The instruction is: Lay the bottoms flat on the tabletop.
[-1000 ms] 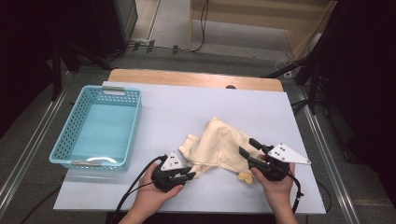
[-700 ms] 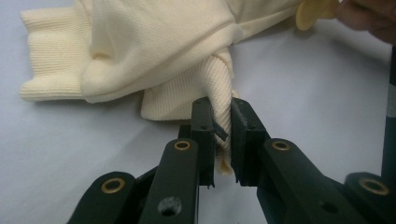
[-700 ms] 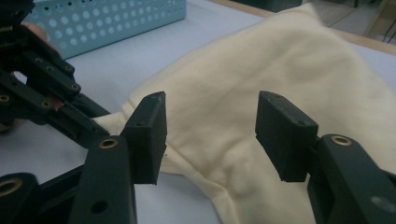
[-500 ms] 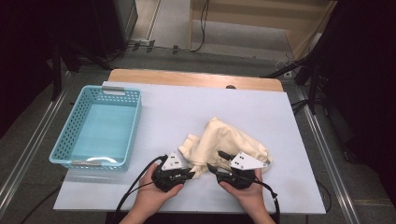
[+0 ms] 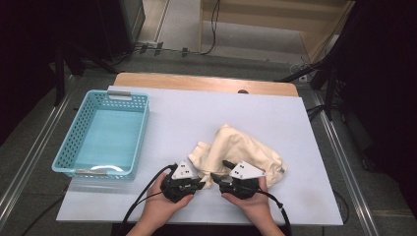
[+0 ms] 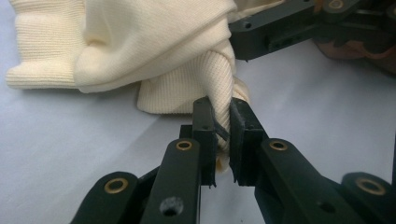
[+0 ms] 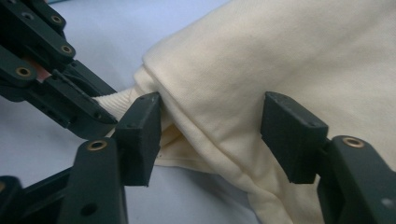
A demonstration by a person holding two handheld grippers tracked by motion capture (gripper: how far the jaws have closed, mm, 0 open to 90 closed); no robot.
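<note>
Table [image 5: 196, 118] carries a cream garment [image 5: 246, 150] bunched just ahead of both grippers, its long axis running away and rightward from the jaws, basket [image 5: 103, 132] well apart to their left. Left gripper [image 6: 223, 126] is clamped on the ribbed cuff [image 6: 219, 88]; the right gripper [image 7: 212, 126], nearer the bulk, has jaws apart, straddling a folded edge, pads not pressing. High view gives layout; gripper views alone show the pinch.

The right tool [image 5: 222, 173] has come in beside the left tool [image 5: 199, 184], over the cream garment's [image 5: 246, 147] near edge.
</note>
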